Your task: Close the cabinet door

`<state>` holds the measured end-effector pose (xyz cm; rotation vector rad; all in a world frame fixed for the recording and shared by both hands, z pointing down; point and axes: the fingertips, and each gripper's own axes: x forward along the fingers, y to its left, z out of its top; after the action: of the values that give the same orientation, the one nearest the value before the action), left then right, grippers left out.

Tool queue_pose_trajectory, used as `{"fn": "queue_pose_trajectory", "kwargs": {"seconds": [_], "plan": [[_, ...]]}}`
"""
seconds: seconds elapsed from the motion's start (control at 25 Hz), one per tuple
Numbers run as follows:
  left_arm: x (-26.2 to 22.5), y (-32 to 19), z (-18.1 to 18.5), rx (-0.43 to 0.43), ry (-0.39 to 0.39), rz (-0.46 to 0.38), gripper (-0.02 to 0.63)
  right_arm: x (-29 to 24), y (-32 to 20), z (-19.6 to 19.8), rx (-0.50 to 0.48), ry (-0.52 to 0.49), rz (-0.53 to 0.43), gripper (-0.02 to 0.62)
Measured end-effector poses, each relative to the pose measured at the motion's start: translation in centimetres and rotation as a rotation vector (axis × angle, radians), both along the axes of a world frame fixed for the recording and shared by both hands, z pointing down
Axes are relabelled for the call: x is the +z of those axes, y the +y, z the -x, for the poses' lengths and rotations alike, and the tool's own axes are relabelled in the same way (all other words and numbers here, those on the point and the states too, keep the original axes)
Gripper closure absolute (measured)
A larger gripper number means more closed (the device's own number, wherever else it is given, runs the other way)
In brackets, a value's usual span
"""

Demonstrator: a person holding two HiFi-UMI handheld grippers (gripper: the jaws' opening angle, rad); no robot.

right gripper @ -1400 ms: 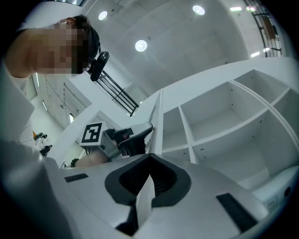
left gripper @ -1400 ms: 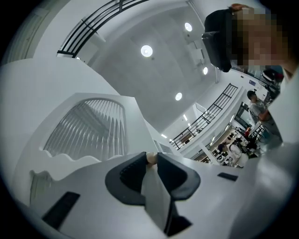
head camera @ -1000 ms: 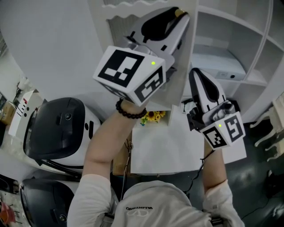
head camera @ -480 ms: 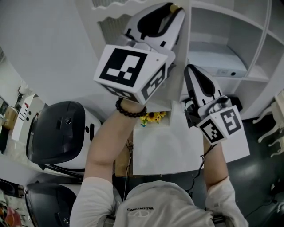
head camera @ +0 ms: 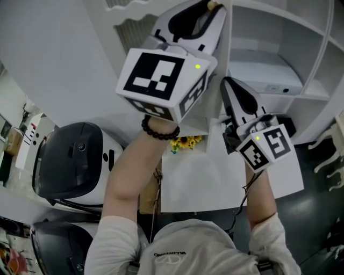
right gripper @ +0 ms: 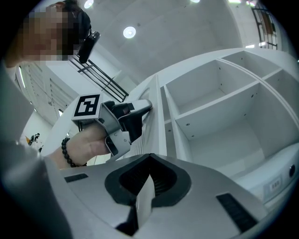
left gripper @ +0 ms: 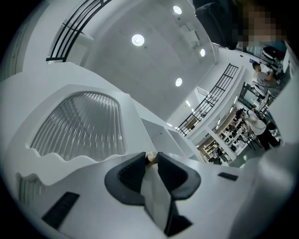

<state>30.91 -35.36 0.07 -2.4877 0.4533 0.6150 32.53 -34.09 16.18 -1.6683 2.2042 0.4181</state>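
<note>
The white cabinet door (head camera: 223, 64) stands ajar, edge-on in the head view, with a ribbed glass panel (left gripper: 79, 126). My left gripper (head camera: 211, 7) is raised high and shut on the door's small gold knob (left gripper: 151, 158), which shows between its pads. My right gripper (head camera: 226, 81) is lower, beside the door's free edge, its jaws together with nothing in them. In the right gripper view the left gripper (right gripper: 140, 109) grips the door (right gripper: 153, 122) next to the open shelves (right gripper: 219, 107).
The shelving (head camera: 269, 59) right of the door holds a white box (head camera: 279, 86). Below are a white table (head camera: 199, 177) with sunflowers (head camera: 185, 142) and two black-and-white rounded machines (head camera: 70, 161) at the left. People (left gripper: 261, 126) stand far behind.
Both grippers have shifted a little left in the head view. The left keeps its hold on the knob, and the door edge has moved with it. The right has drawn nearer the door.
</note>
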Motion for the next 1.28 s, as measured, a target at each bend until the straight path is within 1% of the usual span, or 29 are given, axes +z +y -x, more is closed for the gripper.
{"fn": "queue_pose_trajectory", "kwargs": {"seconds": [0.44,0.76,1.28], "plan": [[0.0,-1.8,-1.5,-0.066,-0.029,-0.017,0.522,1.0,-1.7,-0.7,-0.012,-0.013,0.016,0.584],[0.0,-2.8,-2.2,-0.090,-0.052,-0.020,0.520,1.4,-2.6,-1.0,-0.010,-0.015,0.031,0.584],[0.0,-4.0,-3.1,-0.137,-0.069,-0.016,0.520,2.0,-2.9,-1.5,-0.010,-0.030,0.040,0.584]]}}
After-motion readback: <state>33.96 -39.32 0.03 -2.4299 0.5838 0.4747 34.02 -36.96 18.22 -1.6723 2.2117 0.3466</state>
